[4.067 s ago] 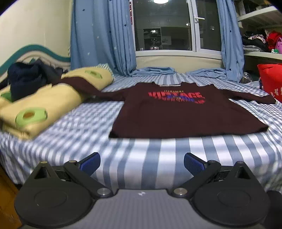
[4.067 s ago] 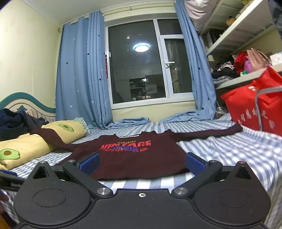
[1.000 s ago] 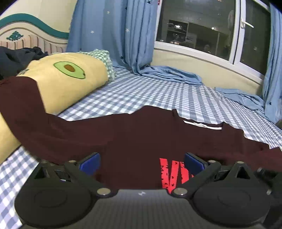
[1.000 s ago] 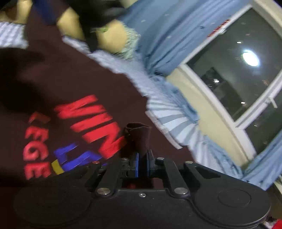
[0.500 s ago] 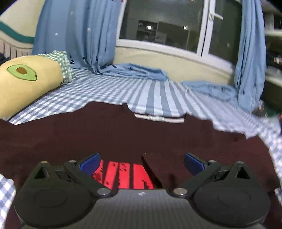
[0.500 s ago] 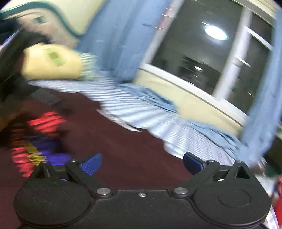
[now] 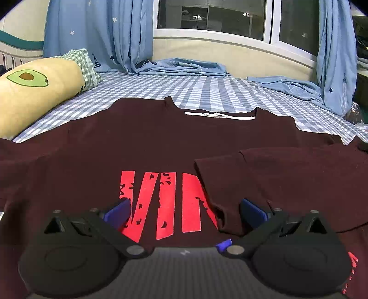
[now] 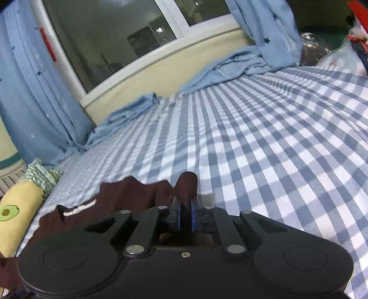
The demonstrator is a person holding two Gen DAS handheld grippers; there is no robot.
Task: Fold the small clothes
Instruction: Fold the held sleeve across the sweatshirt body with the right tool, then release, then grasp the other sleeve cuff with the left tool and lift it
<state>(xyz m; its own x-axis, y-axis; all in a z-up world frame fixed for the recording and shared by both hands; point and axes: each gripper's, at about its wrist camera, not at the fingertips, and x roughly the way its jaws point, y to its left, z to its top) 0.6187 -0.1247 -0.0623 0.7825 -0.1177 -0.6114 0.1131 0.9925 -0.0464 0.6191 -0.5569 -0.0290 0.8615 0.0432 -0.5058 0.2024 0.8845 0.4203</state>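
Observation:
A dark maroon long-sleeved shirt (image 7: 147,142) with red print lies front-up on the checked bed. Its right sleeve (image 7: 287,170) is folded across the chest, cuff near the letters. My left gripper (image 7: 184,210) is open and empty, low over the print. My right gripper (image 8: 185,212) is shut on a fold of the shirt (image 8: 187,184) at its right shoulder side, near the white neck label (image 8: 79,210). The left sleeve runs off the left edge.
A yellow avocado pillow (image 7: 34,92) lies at the left of the blue-checked bed (image 8: 276,138). Blue curtains (image 7: 99,34) hang at the window, pooling on the bed's far edge. A red bag (image 8: 358,13) stands at the right.
My right gripper let go of the sleeve cuff over the print, swung right, and has now shut on the shirt's right edge. My left gripper stayed open and drifted over the print.

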